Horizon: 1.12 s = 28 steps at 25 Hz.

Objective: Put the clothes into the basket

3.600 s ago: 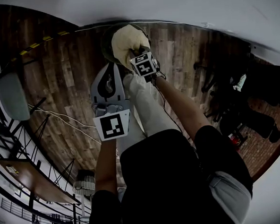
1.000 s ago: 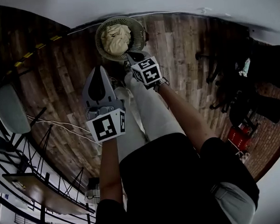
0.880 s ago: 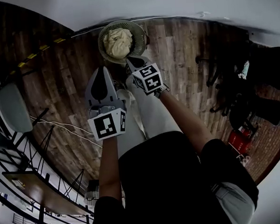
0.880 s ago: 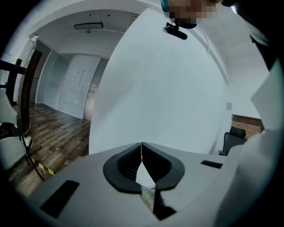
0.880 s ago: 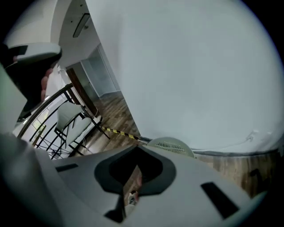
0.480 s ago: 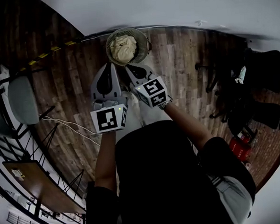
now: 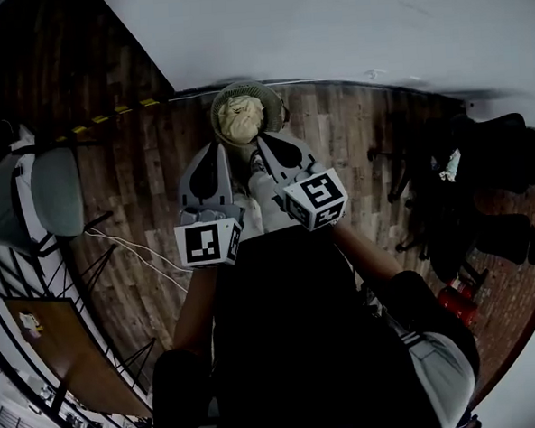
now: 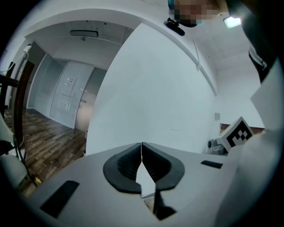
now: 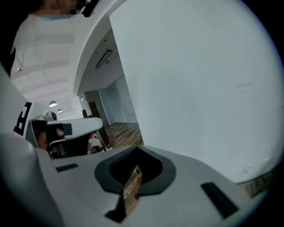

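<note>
Grey chair (image 7: 54, 190) and floor cable (image 7: 130, 251) sit to our left, white wall (image 7: 347, 32) behind the basket (image 7: 242, 86). Cream clothes (image 7: 244, 121) lie inside it, beyond our left gripper (image 7: 220, 148) and right gripper (image 7: 263, 144), both clenched empty.

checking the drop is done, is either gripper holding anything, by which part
Nothing is held: left gripper and right gripper are shut and empty; the cream clothes lie in the round woven basket.

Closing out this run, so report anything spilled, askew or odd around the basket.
Nothing stands out. The cream-coloured bundle of clothes sits inside the round woven basket, which stands upright on the wooden plank floor. No clothing shows on the floor beside it.
</note>
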Each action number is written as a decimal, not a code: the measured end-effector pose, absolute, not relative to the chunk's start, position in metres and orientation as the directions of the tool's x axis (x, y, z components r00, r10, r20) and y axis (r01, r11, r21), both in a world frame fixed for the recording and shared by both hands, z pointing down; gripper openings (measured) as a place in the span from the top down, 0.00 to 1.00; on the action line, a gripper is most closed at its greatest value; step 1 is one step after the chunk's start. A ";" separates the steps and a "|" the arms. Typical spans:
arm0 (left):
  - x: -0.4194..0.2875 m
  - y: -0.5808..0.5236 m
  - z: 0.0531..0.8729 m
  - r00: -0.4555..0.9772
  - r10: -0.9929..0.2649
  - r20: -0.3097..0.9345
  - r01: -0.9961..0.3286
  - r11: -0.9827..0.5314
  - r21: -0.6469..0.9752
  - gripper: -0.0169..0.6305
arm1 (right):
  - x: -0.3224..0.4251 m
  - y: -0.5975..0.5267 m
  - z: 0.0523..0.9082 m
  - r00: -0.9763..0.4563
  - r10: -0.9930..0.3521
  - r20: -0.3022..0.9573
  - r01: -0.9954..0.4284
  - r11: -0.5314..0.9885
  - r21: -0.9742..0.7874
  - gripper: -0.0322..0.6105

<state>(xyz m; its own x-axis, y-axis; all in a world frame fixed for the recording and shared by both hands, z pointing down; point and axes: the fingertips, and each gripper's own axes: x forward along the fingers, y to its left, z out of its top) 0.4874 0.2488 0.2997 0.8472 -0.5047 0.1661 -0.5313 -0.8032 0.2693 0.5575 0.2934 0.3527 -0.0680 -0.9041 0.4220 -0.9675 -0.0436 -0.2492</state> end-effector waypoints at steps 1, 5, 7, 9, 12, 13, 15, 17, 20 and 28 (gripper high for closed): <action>0.487 0.253 0.292 0.853 -0.498 0.159 -0.522 -0.812 0.261 0.95 | 0.557 0.296 0.341 -0.065 -0.912 0.405 -0.968 -0.042 -0.249 0.94; 0.484 0.267 0.265 0.871 -0.475 0.127 -0.491 -0.842 0.224 0.95 | 0.555 0.304 0.303 -0.051 -0.938 0.344 -0.976 -0.026 -0.215 0.94; 0.485 0.273 0.256 0.875 -0.470 0.114 -0.484 -0.851 0.204 0.95 | 0.555 0.307 0.291 -0.051 -0.945 0.324 -0.980 -0.016 -0.200 0.94; 0.486 0.280 0.249 0.876 -0.470 0.108 -0.482 -0.853 0.201 0.95 | 0.558 0.312 0.282 -0.044 -0.948 0.314 -0.981 -0.017 -0.191 0.94; 0.487 0.286 0.239 0.880 -0.464 0.099 -0.475 -0.858 0.194 0.95 | 0.563 0.319 0.265 -0.026 -0.957 0.290 -0.983 -0.028 -0.182 0.94; 0.487 0.287 0.236 0.882 -0.462 0.095 -0.471 -0.862 0.187 0.95 | 0.564 0.320 0.258 -0.020 -0.961 0.277 -0.984 -0.030 -0.175 0.94; 0.487 0.290 0.231 0.885 -0.459 0.083 -0.466 -0.868 0.170 0.95 | 0.564 0.322 0.246 -0.015 -0.968 0.249 -0.987 -0.026 -0.162 0.94; 0.487 0.293 0.227 0.883 -0.463 0.076 -0.469 -0.868 0.164 0.95 | 0.559 0.323 0.237 -0.029 -0.974 0.226 -0.988 -0.006 -0.153 0.94; 0.488 0.297 0.219 0.883 -0.465 0.060 -0.469 -0.870 0.155 0.95 | 0.555 0.321 0.229 -0.049 -0.977 0.205 -0.990 0.020 -0.139 0.94; 0.482 0.289 0.207 0.872 -0.489 0.033 -0.489 -0.863 0.127 0.95 | 0.544 0.310 0.204 -0.069 -0.990 0.121 -0.992 0.056 -0.112 0.94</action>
